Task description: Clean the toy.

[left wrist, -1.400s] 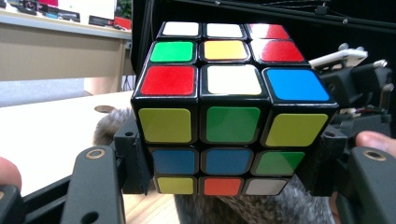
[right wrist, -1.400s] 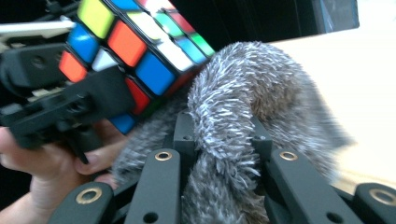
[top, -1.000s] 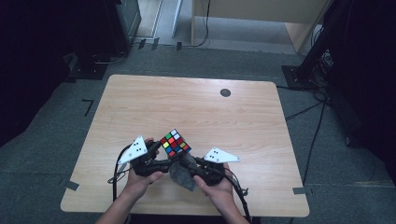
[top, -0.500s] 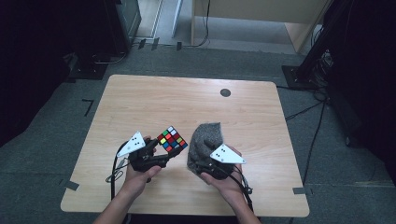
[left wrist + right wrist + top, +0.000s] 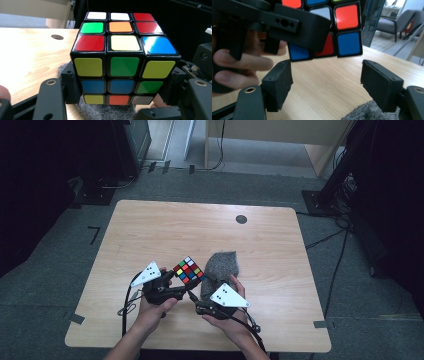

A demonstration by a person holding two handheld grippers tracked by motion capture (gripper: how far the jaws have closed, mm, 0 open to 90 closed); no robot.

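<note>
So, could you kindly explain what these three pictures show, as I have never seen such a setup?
A person sits at a wooden table and holds a hand-operated two-jaw gripper in each hand; there is no robot arm. The high view looks down from above. The other two come from cameras riding on the grippers, looking along their black jaws. The left gripper is clamped on a colour cube, lifted off the table. The right gripper has just opened; its jaws stand apart with nothing between them, just below the cube. A grey furry cloth lies on the table beside the hands.

Cube [image 5: 189,270] left of cloth [image 5: 220,268], seemingly touching, near table's [image 5: 150,225] front edge.
</note>
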